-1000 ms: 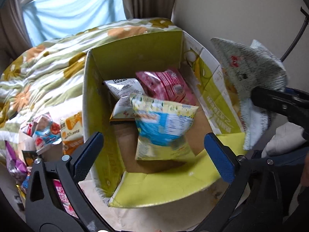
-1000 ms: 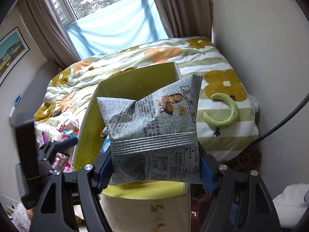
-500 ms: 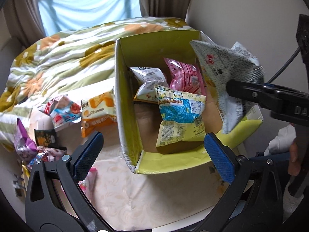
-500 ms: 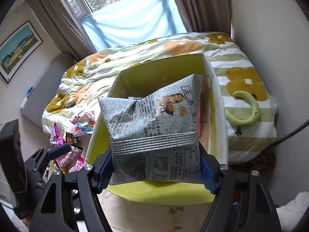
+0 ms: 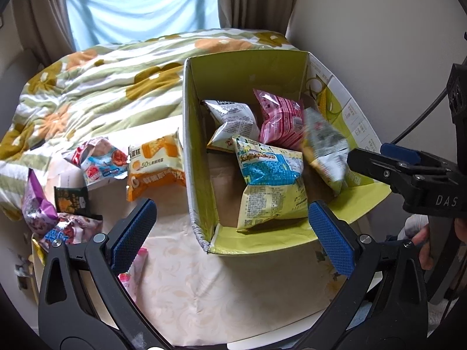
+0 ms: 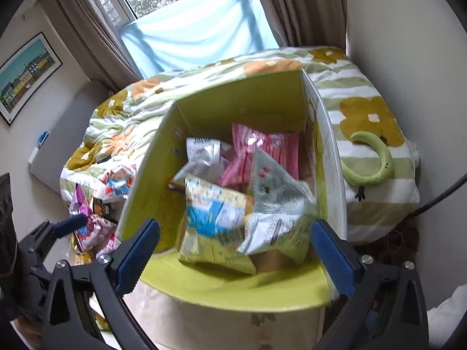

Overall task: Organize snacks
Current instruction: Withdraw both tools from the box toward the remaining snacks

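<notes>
Right gripper (image 6: 235, 250) hangs over the near edge of the yellow-green box (image 6: 233, 99), angled steeply down into it; its jaws are opening wide and nothing sits between the pads now. The grey packet (image 6: 277, 201) is free of the gripper and blurred, low in the right side of the box, so I judge it is dropping or just landing. Releasing from above the open top makes sense: the packet falls among the others rather than needing to be pushed in. In the left wrist view the same grey packet (image 5: 324, 151) shows right of centre, tilted against the box's right wall, smeared by motion, its printed text unreadable. It is a crinkled foil-like pillow bag, grey-white with newsprint patterning and a small red mark. Already in the box: a blue and yellow packet (image 5: 271, 183) lying flat at the front, a pink packet (image 5: 280, 119) at the back right, a white packet (image 5: 233, 122) at the back left. Left gripper (image 5: 230, 230) is wide open and empty, held above the bench (image 5: 204, 291) near the box's front left corner, presumably waiting for its turn. Snacks not yet sorted lie outside to the left of the frame: an orange packet (image 5: 157, 166) touching the box's left wall, a blue and red packet (image 5: 99, 166) beside it, a purple packet (image 5: 35, 210) and a small dark packet (image 5: 71, 201) near the left edge. Judgement: box partly filled, several packets left.
</notes>
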Tool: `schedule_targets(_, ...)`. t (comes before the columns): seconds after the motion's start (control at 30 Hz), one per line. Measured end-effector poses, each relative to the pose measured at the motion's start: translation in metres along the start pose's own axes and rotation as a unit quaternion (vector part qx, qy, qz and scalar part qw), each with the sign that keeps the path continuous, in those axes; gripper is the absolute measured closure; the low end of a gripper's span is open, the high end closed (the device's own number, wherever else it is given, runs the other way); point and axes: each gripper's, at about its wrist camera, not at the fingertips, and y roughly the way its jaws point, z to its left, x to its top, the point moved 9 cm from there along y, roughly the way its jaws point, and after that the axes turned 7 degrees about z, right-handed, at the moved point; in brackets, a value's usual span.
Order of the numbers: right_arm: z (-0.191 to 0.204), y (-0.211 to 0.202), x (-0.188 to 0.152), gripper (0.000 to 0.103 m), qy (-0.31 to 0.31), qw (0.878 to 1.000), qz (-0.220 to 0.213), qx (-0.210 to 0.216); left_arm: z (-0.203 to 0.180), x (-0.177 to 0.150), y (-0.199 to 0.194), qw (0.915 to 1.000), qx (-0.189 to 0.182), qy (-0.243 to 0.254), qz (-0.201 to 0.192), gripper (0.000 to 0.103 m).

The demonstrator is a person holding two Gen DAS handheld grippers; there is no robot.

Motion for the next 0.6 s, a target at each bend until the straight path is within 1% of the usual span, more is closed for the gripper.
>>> schedule_targets(0.2,-0.005,-0.007,-0.006,0.0,-0.007,1.0,0.0,-0.015,0.001,0.0,-0.008,0.9999,-0.008,-0.007,-0.01,0.0)
schedule_targets(0.33,-0.002,-0.019,-0.006,0.0,-0.009,1.0,-0.014,-0.027,0.008,-0.001,-0.023,0.9997,-0.01,0.0,-0.02,0.0)
schedule_targets(0.43,0.006,-0.032,-0.006,0.0,-0.004,0.999,-0.03,-0.036,0.018,-0.002,-0.04,0.9995,-0.008,0.008,-0.028,0.0)
schedule_targets(0.6,0.034,-0.055,-0.008,0.0,-0.003,0.997,-0.059,-0.039,0.046,-0.009,-0.069,0.9989,-0.006,0.007,-0.046,0.0)
